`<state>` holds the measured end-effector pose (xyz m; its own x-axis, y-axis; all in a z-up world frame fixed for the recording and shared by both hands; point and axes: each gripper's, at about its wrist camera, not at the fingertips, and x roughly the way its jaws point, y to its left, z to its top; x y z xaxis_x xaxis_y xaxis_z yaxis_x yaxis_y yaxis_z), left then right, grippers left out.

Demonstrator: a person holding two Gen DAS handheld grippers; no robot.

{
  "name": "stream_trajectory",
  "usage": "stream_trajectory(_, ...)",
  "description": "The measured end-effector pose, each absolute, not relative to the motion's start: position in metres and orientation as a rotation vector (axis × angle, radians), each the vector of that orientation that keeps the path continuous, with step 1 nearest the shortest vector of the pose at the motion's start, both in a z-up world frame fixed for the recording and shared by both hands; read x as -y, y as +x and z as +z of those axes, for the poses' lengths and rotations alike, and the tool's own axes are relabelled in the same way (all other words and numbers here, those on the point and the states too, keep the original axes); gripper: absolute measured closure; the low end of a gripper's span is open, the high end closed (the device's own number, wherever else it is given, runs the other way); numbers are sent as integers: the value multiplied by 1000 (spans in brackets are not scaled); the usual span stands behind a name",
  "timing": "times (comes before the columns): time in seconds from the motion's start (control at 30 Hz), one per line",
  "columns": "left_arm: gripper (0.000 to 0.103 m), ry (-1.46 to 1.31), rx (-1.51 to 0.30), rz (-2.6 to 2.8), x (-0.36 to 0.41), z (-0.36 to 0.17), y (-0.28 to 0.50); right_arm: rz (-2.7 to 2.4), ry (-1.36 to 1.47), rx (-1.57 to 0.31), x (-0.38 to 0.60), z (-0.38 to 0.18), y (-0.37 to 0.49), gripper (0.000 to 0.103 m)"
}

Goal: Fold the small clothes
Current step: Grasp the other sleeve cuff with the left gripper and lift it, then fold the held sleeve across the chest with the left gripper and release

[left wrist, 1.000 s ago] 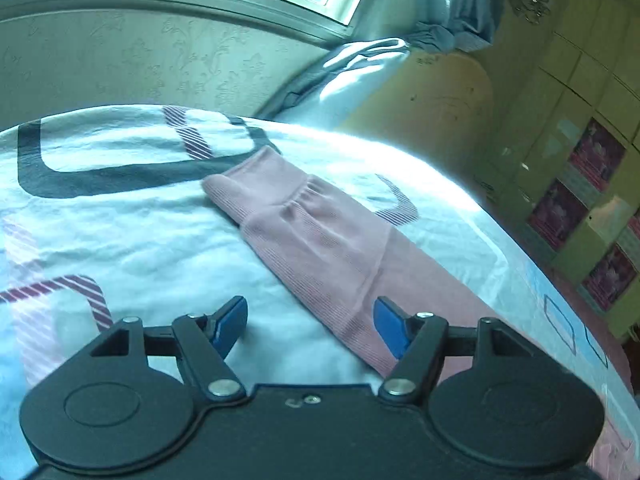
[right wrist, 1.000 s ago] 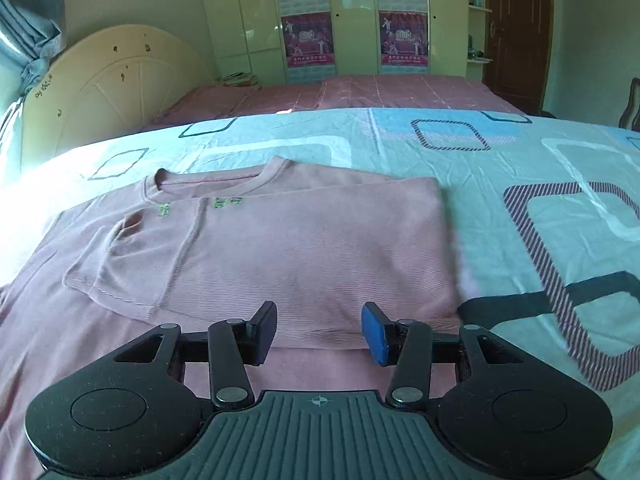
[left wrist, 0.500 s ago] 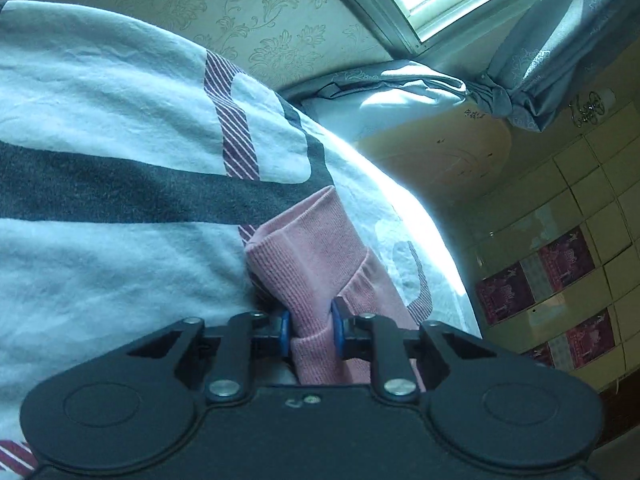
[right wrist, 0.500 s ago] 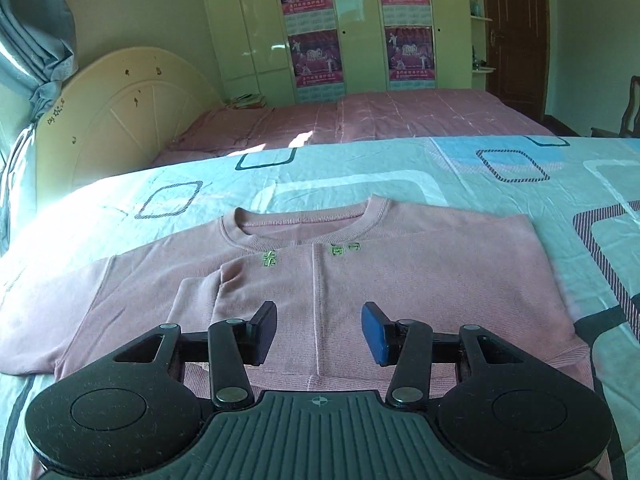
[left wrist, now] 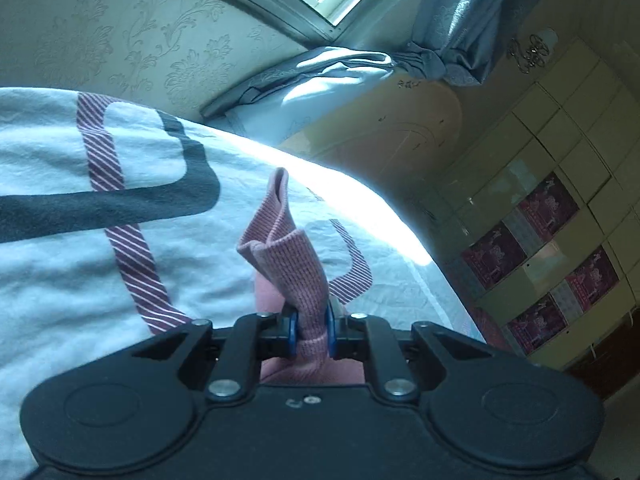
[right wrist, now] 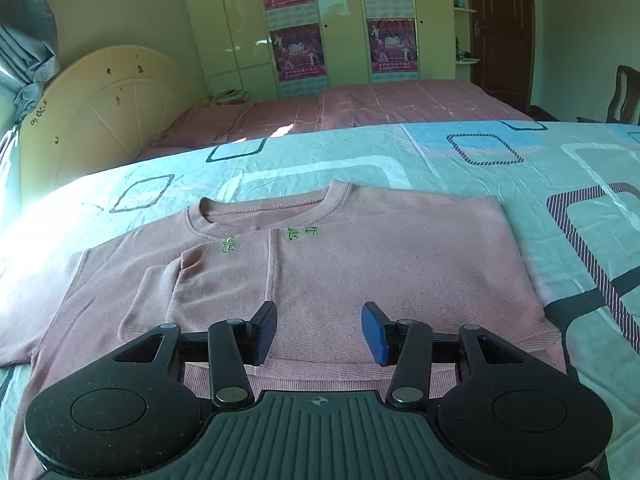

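A small pink ribbed sweater (right wrist: 360, 268) lies flat on the patterned bedsheet (right wrist: 500, 168), neck away from me, its right sleeve folded in over the body. My right gripper (right wrist: 319, 330) hovers open over the sweater's lower half, nothing between its blue pads. In the left wrist view my left gripper (left wrist: 311, 330) is shut on the cuff end of the sweater's sleeve (left wrist: 286, 256), which stands up crumpled from between the pads, lifted off the sheet (left wrist: 60, 280).
A cream headboard (right wrist: 104, 112) and grey curtain (left wrist: 452, 40) stand at the bed's end near the window. A second bed with a pink cover (right wrist: 360, 104), wardrobes with posters (right wrist: 296, 52), a door and a chair (right wrist: 624, 96) lie beyond.
My left gripper closed on the sleeve cuff and raised it off the sheet. The right gripper drifted so the sweater now sits centred before it, its jaws unchanged.
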<state>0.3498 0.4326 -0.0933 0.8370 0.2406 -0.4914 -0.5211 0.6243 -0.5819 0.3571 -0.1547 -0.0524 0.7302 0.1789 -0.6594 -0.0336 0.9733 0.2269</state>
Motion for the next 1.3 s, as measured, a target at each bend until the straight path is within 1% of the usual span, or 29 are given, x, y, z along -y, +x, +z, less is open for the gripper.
stream_trajectory(0.2, 91, -614, -442, 262, -335, -70, 405, 130, 223, -737, 179, -58, 357, 56)
stream_trajectory(0.43, 91, -395, -536, 27, -182, -68, 460, 114, 263, -732, 226, -63, 353, 56)
stream_trajectory(0.63, 91, -211, -624, -156, -56, -85, 484, 81, 313, -742, 271, -70, 345, 56)
stream_trajectory(0.73, 92, -130, -666, -224, -9, -96, 488, 71, 333, -751, 289, -74, 340, 56)
stream_trajectory(0.77, 96, -105, -682, -247, 5, -101, 489, 69, 338, -753, 294, -75, 338, 56)
stream_trajectory(0.87, 96, -47, -731, -301, 36, -118, 487, 76, 364, -762, 306, -76, 334, 56)
stream_trajectory(0.93, 83, -22, -760, -343, 51, -128, 486, 94, 390, -770, 313, -75, 332, 56)
stream_trajectory(1.0, 52, 2, -790, -375, 60, -139, 483, 126, 425, -773, 315, -74, 332, 56)
stream_trajectory(1.03, 47, 6, -779, -391, 63, -139, 477, 143, 441, -773, 315, -73, 332, 56)
stream_trajectory(1.07, 44, 3, -756, -397, 61, -135, 470, 164, 459, -774, 313, -72, 335, 56)
stream_trajectory(1.2, 40, -11, -654, -300, 27, -109, 436, 275, 537, -761, 294, -69, 350, 56)
stream_trajectory(1.27, 40, -54, -645, -214, -9, -104, 417, 322, 571, -765, 279, -70, 361, 56)
stream_trajectory(1.3, 43, -69, -645, -169, -28, -101, 407, 347, 582, -771, 267, -72, 369, 56)
